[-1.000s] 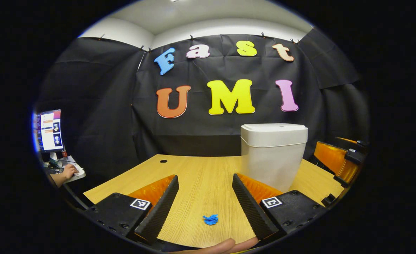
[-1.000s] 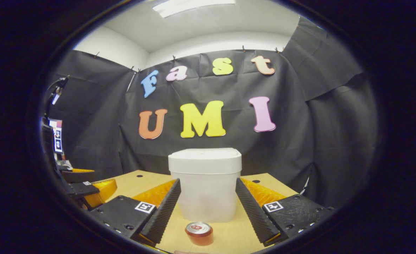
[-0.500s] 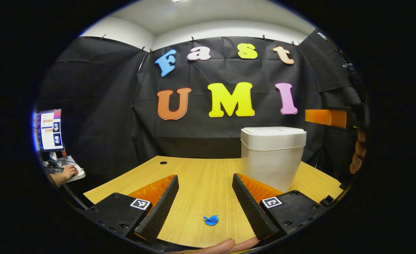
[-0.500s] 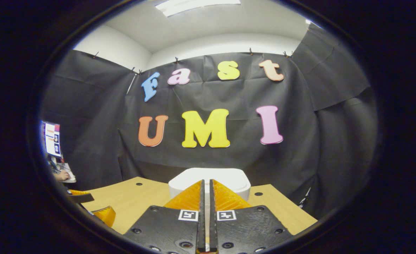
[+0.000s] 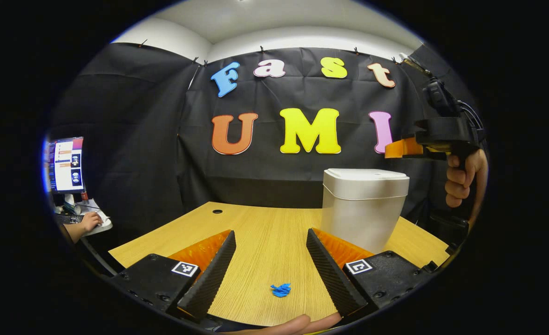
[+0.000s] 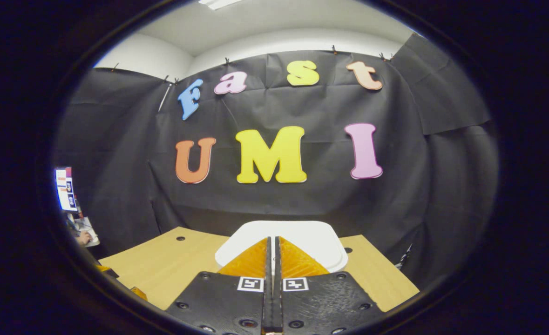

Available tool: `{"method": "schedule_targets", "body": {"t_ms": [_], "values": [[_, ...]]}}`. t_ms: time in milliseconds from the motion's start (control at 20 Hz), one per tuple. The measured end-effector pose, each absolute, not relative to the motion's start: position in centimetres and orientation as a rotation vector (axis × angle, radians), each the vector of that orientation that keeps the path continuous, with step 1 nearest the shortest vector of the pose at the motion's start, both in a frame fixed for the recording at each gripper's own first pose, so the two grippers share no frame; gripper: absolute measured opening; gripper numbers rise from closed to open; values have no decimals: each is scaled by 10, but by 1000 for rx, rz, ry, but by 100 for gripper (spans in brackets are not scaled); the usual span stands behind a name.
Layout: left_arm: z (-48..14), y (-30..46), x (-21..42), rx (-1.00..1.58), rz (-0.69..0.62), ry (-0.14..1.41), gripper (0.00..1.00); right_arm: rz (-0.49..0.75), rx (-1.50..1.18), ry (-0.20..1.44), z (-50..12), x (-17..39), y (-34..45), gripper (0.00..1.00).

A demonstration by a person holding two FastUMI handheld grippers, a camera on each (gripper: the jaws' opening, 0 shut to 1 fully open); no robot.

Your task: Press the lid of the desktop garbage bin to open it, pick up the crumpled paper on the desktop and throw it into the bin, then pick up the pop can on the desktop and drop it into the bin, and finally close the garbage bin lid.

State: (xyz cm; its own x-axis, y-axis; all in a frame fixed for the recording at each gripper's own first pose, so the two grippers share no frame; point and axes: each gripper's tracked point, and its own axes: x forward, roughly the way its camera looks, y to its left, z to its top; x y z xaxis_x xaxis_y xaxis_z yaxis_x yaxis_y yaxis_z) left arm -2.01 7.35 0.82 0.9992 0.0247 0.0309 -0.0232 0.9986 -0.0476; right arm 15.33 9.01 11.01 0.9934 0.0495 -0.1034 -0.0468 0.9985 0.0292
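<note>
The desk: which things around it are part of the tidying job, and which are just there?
Part of the job:
white garbage bin, lid shut
blue crumpled paper
left gripper, open
right gripper, closed above the lid

Just there:
monitor
keyboard

White desktop garbage bin upright on the wooden desktop, toward the back right, lid closed and flat on top. Small crumpled paper, blue, flat on the desktop near the front edge, well apart from the bin.
</note>
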Motion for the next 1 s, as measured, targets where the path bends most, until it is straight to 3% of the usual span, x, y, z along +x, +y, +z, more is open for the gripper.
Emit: {"method": "schedule_targets", "body": {"t_ms": [500, 800, 1000], "values": [[7, 65, -19, -16, 8, -30, 99, 13, -36, 226, 72, 179, 83, 0], [13, 73, -20, -13, 39, -50, 98, -6, -49, 219, 63, 178, 80, 4], [18, 73, -21, -37, 27, -59, 98, 56, 7, 232, 64, 171, 86, 1]]}}
